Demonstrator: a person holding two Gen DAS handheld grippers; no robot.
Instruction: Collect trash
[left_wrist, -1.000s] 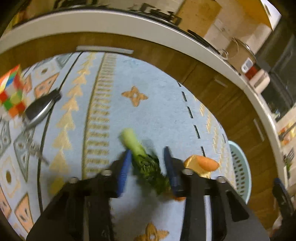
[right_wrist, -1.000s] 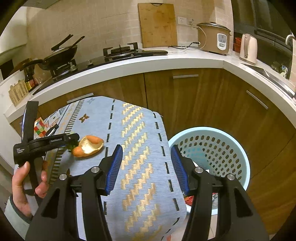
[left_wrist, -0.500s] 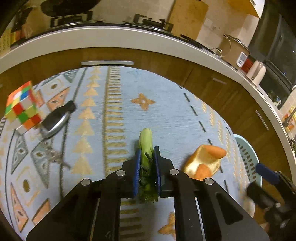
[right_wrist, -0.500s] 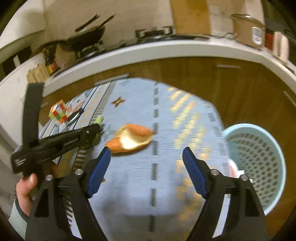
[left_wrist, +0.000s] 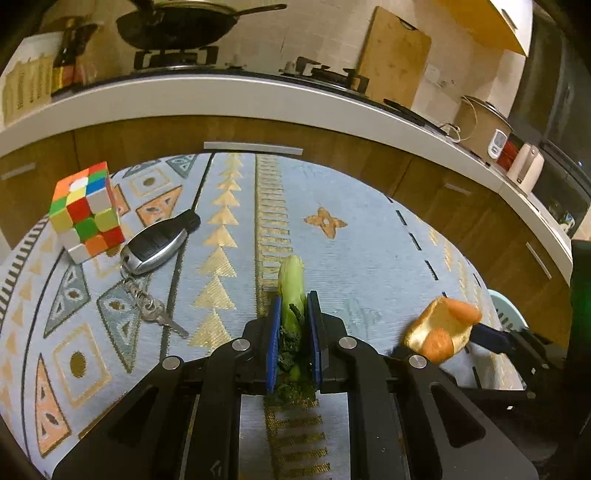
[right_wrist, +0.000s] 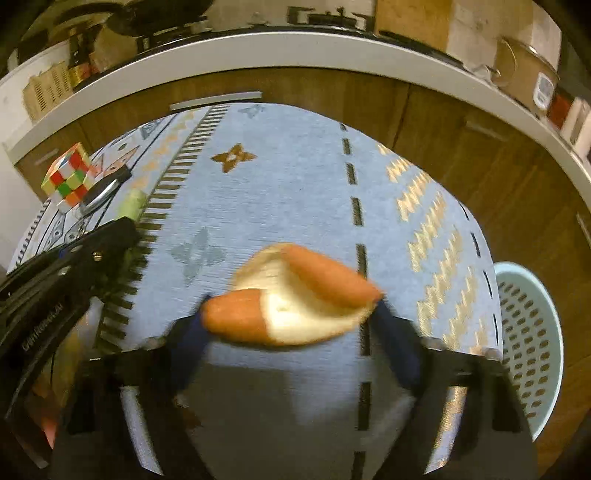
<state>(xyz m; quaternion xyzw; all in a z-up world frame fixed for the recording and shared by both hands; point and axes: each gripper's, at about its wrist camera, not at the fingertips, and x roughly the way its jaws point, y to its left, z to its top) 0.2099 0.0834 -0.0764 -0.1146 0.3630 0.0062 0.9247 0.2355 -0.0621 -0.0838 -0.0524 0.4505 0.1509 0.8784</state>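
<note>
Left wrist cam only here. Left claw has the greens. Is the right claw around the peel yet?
Observer: Yes. The peel sits inside the right claw, and the jaws are closing. Blur hides whether they touch it.
Operator: Basket? I see only a sliver.
Observer: The pale blue basket stands past the right edge of the table, lower down, top open.

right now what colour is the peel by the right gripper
Orange outside, pale cream inside; the peel shows best in the right wrist view.
</note>
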